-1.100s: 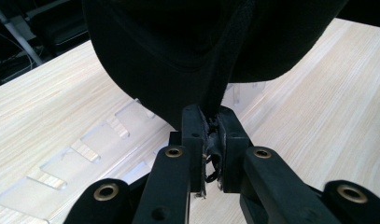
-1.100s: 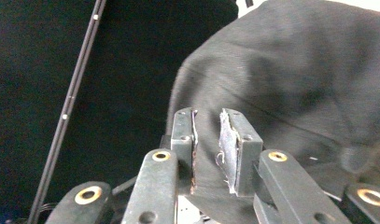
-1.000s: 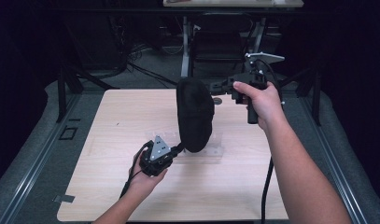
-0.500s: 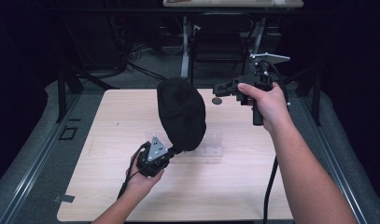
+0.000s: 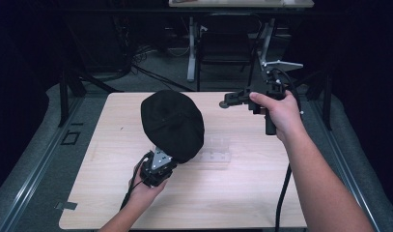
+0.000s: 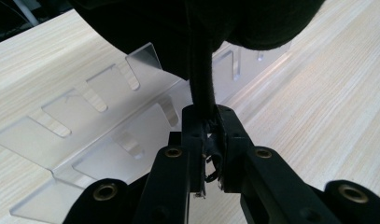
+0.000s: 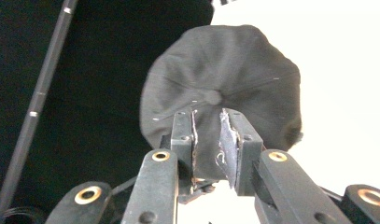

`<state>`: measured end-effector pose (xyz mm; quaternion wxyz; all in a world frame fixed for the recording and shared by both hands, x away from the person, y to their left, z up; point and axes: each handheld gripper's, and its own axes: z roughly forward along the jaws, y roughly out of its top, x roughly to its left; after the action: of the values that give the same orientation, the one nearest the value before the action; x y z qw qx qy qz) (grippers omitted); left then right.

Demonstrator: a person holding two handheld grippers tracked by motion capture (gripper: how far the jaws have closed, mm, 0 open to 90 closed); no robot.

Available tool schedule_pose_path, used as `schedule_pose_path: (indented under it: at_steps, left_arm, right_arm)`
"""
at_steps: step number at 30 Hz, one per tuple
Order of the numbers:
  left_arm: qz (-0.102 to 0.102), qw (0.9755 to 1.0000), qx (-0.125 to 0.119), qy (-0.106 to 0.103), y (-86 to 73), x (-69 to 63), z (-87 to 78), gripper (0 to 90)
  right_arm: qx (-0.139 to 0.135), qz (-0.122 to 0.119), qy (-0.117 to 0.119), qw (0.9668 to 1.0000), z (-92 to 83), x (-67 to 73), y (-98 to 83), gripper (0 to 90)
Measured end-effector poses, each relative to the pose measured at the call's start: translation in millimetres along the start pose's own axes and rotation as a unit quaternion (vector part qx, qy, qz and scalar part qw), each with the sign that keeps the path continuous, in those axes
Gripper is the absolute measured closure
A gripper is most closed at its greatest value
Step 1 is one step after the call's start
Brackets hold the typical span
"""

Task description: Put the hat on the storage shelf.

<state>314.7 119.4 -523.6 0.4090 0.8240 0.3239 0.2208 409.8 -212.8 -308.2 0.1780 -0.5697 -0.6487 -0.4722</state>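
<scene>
Left gripper (image 5: 158,166) has its jaws pinched tight on the black cap (image 5: 172,124); our left gripper view shows the hem of the fabric (image 6: 201,88) trapped between the two pads. We hold the cap up over the middle of the wooden table (image 5: 112,193), just above the clear plastic stand (image 5: 216,150) that lies flat on the wood.

Compared with a second ago, the cap has swung: then it hung tall and narrow with our right gripper (image 5: 228,101) close against its upper edge, and now it tilts over to the left, its round crown facing up. Our right gripper is well apart from it, up toward the far right of the table, its jaws (image 7: 208,140) a narrow gap apart with nothing between them, looking at the cap's crown (image 7: 211,97) from a distance.

We judge that the cap now rests with one hand alone, so the free right gripper can take a fresh hold or steady the stand.
</scene>
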Motion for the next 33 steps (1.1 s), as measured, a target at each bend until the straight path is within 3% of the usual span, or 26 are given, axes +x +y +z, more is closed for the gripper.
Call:
schedule_pose_path:
  at_steps: [2,5,10,14,15,16,19,24,25,26,29,33]
  left_arm:
    - [0.002,1.0,0.0,0.0,-3.4,-1.2,0.5,84.0]
    - [0.011,0.9999,-0.003,0.005,-8.2,-1.5,1.0,84.0]
    - [-0.014,0.9999,-0.009,0.001,-12.4,-0.4,0.8,83.7]
    - [-0.018,0.9998,-0.004,-0.001,-12.9,1.0,-1.0,82.9]
    - [-0.018,0.9998,-0.004,-0.001,-12.9,1.0,-1.0,82.4]
    - [-0.019,0.9998,-0.004,0.001,-13.4,1.2,-1.5,80.9]
    - [-0.024,0.9997,-0.004,0.003,-15.1,2.5,-3.8,77.2]
    - [-0.03,0.9996,-0.003,0.002,-17.6,7.1,-8.5,69.3]
    - [-0.03,0.9996,-0.003,0.002,-17.6,7.1,-8.5,68.4]
    - [-0.034,0.9994,-0.009,0.003,-17.5,8.4,-10.3,67.4]
    - [-0.049,0.9987,-0.013,0.003,-17.2,9.0,-13.8,64.2]
    - [-0.052,0.9986,-0.011,-0.001,-18.4,11.6,-20.0,59.6]
  right_arm:
    - [0.001,-0.01,-0.018,0.9998,-1.1,-0.5,-2.1,74.8]
    - [0.0,-0.011,-0.024,0.9996,-2.4,-2.9,-6.0,74.3]
    - [-0.001,-0.026,-0.06,0.9979,-4.9,-5.1,-13.5,73.6]
    - [-0.007,-0.048,-0.1,0.9938,-7.1,-4.6,-21.0,72.6]
    - [-0.007,-0.048,-0.1,0.9938,-7.1,-4.6,-21.0,72.6]
    - [-0.012,-0.06,-0.118,0.9911,-7.6,-3.9,-25.2,72.1]
    - [-0.014,-0.064,-0.12,0.9905,-8.4,-6.6,-31.3,71.4]
    - [-0.016,-0.085,-0.168,0.982,-7.5,-12.0,-41.4,69.8]
    - [-0.016,-0.085,-0.168,0.982,-7.5,-12.0,-41.4,69.8]
    - [-0.019,-0.09,-0.18,0.9794,-7.5,-12.9,-45.7,69.6]
    - [-0.018,-0.097,-0.194,0.9759,-6.7,-14.4,-51.5,69.2]
    - [-0.015,-0.106,-0.215,0.9706,-5.6,-17.3,-59.3,68.3]
